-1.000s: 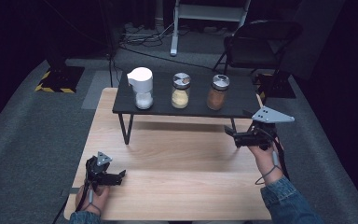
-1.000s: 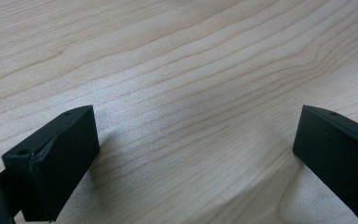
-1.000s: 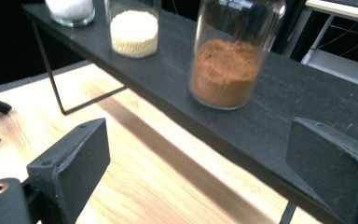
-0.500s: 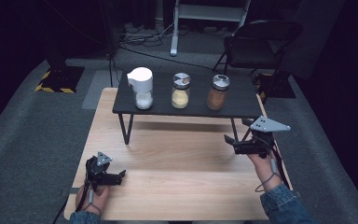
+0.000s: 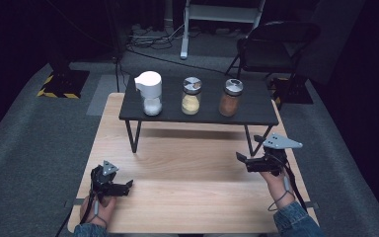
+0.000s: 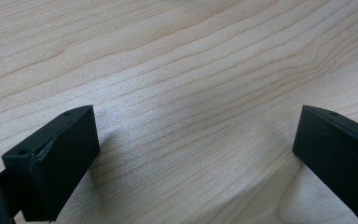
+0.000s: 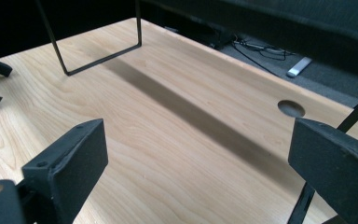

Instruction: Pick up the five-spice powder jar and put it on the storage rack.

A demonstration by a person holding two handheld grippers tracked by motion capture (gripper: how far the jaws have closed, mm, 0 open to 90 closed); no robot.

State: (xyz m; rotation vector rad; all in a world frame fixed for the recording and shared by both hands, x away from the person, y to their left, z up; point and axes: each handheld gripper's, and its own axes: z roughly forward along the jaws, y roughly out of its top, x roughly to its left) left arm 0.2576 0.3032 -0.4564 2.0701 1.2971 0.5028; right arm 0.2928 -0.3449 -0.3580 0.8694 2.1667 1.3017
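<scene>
My left gripper (image 5: pixel 127 186) rests low over the wooden table (image 5: pixel 187 163) near its front left corner. Its jaws stand wide apart with only bare wood between them (image 6: pixel 191 154). My right gripper (image 5: pixel 241 160) hovers just above the table at the right, by the shelf's right leg, and points left. Its jaws (image 7: pixel 205 158) have just been opening further and hold nothing. On the black shelf (image 5: pixel 256 111) stand a white-lidded jar of white grains (image 5: pixel 149 93), a shaker of yellow powder (image 5: pixel 191 96) and a shaker of brown powder (image 5: pixel 230 97).
The shelf stands on thin black wire legs (image 7: pixel 98 51) across the table's far half. A round hole (image 7: pixel 291 108) is cut in the table top near its far edge. A black folding chair (image 5: pixel 276 44) and cables lie on the floor beyond.
My right gripper has sunk toward the table top and come slightly nearer the front edge. The left gripper has not moved.
</scene>
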